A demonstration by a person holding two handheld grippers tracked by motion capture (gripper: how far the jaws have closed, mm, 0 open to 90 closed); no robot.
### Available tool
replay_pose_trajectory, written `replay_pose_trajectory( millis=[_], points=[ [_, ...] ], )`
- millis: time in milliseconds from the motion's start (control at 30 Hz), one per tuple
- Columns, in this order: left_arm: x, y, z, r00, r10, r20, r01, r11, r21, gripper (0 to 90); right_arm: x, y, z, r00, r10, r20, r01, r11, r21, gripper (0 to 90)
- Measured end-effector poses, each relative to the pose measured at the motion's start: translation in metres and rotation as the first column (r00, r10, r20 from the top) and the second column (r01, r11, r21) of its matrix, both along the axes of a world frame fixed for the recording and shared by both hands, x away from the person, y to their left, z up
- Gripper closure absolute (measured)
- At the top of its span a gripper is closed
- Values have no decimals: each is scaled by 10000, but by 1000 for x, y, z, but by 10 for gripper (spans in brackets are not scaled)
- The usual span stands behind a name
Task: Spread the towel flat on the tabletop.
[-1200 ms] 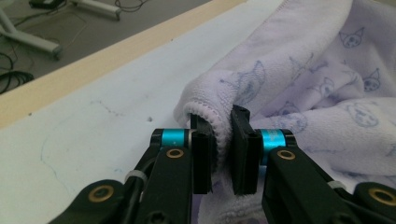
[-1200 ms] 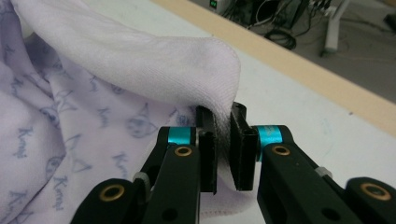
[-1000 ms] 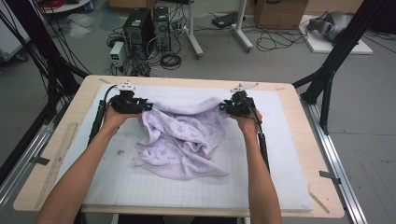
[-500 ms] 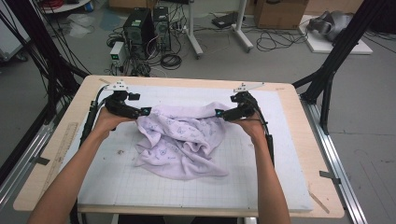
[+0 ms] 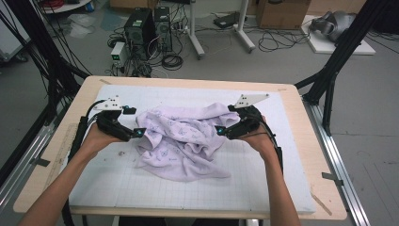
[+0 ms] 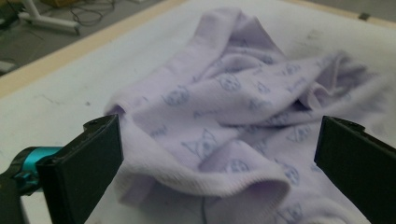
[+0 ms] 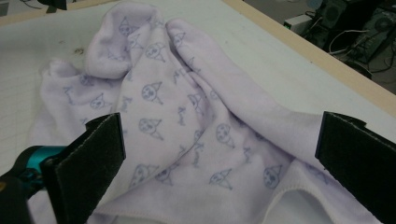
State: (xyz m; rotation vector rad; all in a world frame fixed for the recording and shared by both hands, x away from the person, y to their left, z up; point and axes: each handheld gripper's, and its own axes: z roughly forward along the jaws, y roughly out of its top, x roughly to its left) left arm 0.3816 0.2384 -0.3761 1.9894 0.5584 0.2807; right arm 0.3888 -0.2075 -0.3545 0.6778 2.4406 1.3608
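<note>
A crumpled lilac towel, printed with small cat faces, lies heaped near the middle of a white gridded mat on a wooden counter, flanked by a person's two hand-held grippers. The left gripper sits at the cloth's left edge and the right gripper at its right edge, each pointing inward toward the fabric from opposite sides. The jaws of both have just been opening and now stand spread wide, released, with nothing pinched between them.

In the left gripper view, the left gripper looks along its two black jaws at a rolled hem of the towel bulging up in the gap, the pads well clear of it on either side. In the right gripper view, the right gripper is likewise parted over the towel, whose folds run away from the camera toward the far edge of the mat; a curved hem lies low between the jaws, untouched by either pad.

The person's bare forearms enter from the near edge of the counter, one hand around each gripper body. Beyond the counter, computer towers and loose cables sit on the grey floor.
</note>
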Motion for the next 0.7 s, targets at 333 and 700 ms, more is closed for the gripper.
replay_pose_trajectory(
  millis=[333, 700],
  points=[
    [-24, -3, -8, 9994, -298, 200, 287, 9981, 537, 17, -28, -8, -12, 9999, 119, 119, -118, 9999, -117, 5],
    [-36, -9, -17, 9992, -367, 130, 357, 9970, 683, 17, -43, 13, -28, 9975, 697, -88, -701, 9958, -586, 28]
  ],
)
